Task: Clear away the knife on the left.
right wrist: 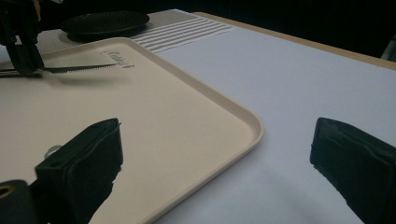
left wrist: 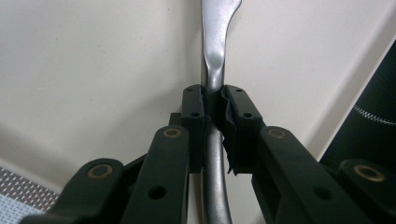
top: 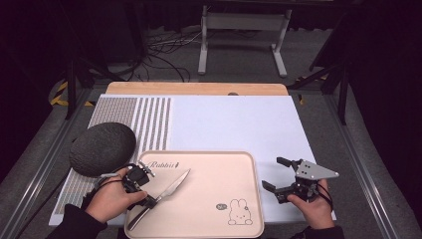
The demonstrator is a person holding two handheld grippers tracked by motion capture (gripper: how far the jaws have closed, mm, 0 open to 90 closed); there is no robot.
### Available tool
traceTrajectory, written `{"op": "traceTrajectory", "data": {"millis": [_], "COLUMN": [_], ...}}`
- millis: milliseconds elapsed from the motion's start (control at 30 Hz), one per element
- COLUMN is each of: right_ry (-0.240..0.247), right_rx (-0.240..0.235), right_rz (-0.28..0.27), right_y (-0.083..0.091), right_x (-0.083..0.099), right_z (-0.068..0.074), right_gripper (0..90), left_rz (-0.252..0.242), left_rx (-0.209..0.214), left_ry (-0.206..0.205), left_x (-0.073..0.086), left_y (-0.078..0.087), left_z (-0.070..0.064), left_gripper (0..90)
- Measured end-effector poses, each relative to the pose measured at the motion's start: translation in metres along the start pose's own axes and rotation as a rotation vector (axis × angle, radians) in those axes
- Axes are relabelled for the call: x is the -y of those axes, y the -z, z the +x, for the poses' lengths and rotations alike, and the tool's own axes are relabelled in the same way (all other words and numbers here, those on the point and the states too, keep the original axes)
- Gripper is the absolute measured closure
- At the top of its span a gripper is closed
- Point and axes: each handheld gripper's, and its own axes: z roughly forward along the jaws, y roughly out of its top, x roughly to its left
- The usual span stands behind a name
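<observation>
Our left claw is clamped on the handle of the knife, which lies on the tray at its near left, blade running far-right. Our right claw hangs open, empty, just right of the tray, farther from the knife.

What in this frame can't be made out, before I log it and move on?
- Knife handle end: in the left gripper view it is cut off by the bottom edge; in the high view the left hand-held gripper covers part of it.
- Script on the tray: too small in the high view, blurred in the right gripper view.
- Small round mark beside the rabbit drawing: too small to read.
- Dark oval object: material unclear.
</observation>
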Motion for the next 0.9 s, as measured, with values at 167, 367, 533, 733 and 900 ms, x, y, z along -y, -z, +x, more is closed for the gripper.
{"op": "traceTrajectory", "data": {"millis": [167,367,533,733,900], "right_ry": [-0.001,-0.002,-0.003,-0.004,-0.003], "right_rx": [-0.001,-0.004,-0.009,-0.013,-0.012], "right_rz": [0.0,0.003,0.006,0.008,0.006], "right_y": [0.0,0.0,0.0,-0.001,-0.001], "right_x": [0.0,0.0,0.0,0.0,0.0], "right_z": [0.0,0.0,0.0,0.0,0.0], "right_gripper": [3.6,3.5,3.6,3.6,3.6], "left_rz": [-0.001,-0.002,-0.003,-0.025,-0.059], "left_rx": [-0.009,-0.008,-0.017,-0.091,-0.13], "left_ry": [0.001,0.007,0.006,-0.039,-0.106], "left_x": [0.0,0.0,0.001,-0.001,-0.004], "left_y": [-0.001,-0.003,-0.003,0.001,0.004], "left_z": [0.001,0.002,0.002,-0.003,-0.01], "left_gripper": [79.8,80.0,78.7,44.8,23.1]}}
